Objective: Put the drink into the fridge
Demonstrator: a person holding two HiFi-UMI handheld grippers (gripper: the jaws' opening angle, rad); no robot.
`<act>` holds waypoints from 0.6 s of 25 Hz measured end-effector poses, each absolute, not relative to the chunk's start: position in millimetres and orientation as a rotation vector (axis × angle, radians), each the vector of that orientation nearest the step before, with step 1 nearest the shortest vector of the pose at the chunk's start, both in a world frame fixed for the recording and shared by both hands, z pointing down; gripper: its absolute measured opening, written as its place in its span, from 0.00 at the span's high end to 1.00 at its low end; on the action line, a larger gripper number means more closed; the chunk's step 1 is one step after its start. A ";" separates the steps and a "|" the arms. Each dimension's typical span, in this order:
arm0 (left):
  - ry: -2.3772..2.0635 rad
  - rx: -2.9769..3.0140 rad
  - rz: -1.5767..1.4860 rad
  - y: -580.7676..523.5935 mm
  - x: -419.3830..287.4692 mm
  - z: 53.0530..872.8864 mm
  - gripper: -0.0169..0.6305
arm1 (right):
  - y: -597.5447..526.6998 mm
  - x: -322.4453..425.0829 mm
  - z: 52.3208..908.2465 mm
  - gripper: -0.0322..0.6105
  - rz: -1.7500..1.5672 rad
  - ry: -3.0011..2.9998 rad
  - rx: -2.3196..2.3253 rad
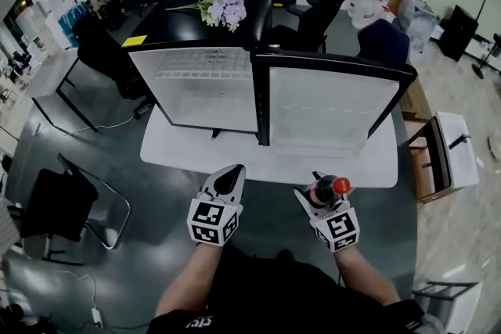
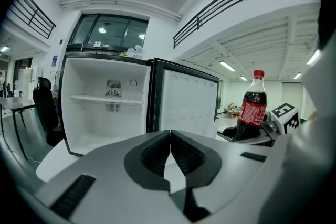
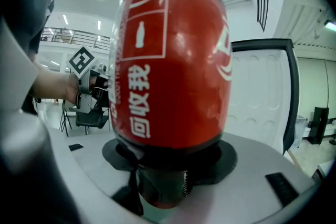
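Red-labelled cola bottle (image 1: 326,189) stays upright so it won't tip, pinched in the right claw (image 1: 313,195) before the fridge (image 1: 205,82) on the bench (image 1: 180,151); left claw (image 1: 230,178) is pressed together, empty, as the door (image 1: 329,109) is already open

Head view: overhead, steeply down on fridge (image 1: 205,90). Gripper views: low, near-level, close, both facing same fridge.
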State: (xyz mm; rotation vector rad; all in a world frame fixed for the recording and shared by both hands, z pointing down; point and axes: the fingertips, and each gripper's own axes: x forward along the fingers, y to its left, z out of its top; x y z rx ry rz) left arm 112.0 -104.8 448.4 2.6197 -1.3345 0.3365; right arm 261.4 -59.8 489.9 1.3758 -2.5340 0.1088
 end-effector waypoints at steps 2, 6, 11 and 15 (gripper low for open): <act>-1.333 2.631 0.308 -118.4 98.9 443.3 0.95 | -70.4 245.5 486.5 0.54 0.093 -2.527 1.353; -1.329 2.644 0.276 -149.7 52.0 442.1 0.95 | -100.6 197.3 484.0 0.54 0.083 -2.533 1.346; -1.328 2.658 0.278 -196.7 -22.0 441.4 0.95 | -145.6 131.3 475.5 0.54 0.123 -2.550 1.433; -1.296 2.706 0.309 -228.7 -87.2 436.7 0.95 | -176.6 67.1 466.7 0.54 0.144 -2.540 1.497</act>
